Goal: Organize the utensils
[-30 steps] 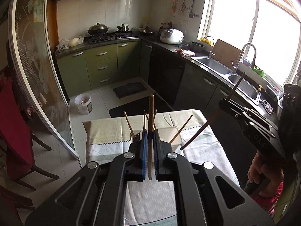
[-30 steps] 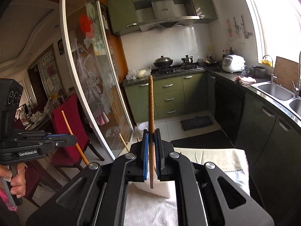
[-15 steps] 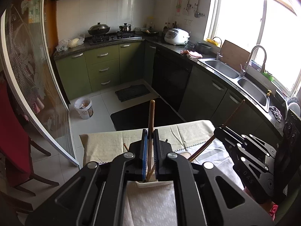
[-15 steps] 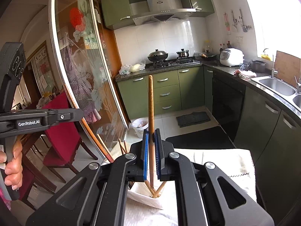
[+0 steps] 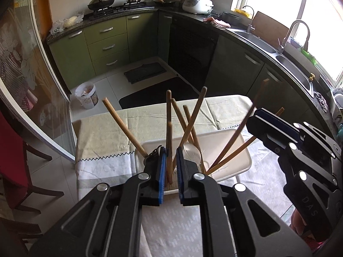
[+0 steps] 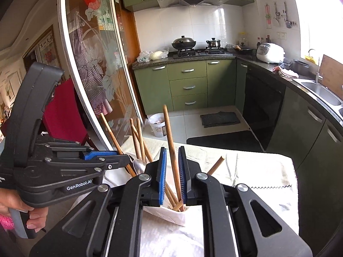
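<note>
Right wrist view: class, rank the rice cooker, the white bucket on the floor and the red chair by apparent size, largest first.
1. Red chair, though nearer the camera.
2. and 3. Rice cooker and white bucket look alike; left unranked.

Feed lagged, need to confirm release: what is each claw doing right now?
Left claw: opening, chopstick loose between the jaws.
Right claw: opening, chopstick between the jaws, no longer clamped.

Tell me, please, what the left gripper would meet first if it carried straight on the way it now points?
Probably the white holder below the left gripper, whose opening jaws straddle a chopstick; depth is unclear.
</note>
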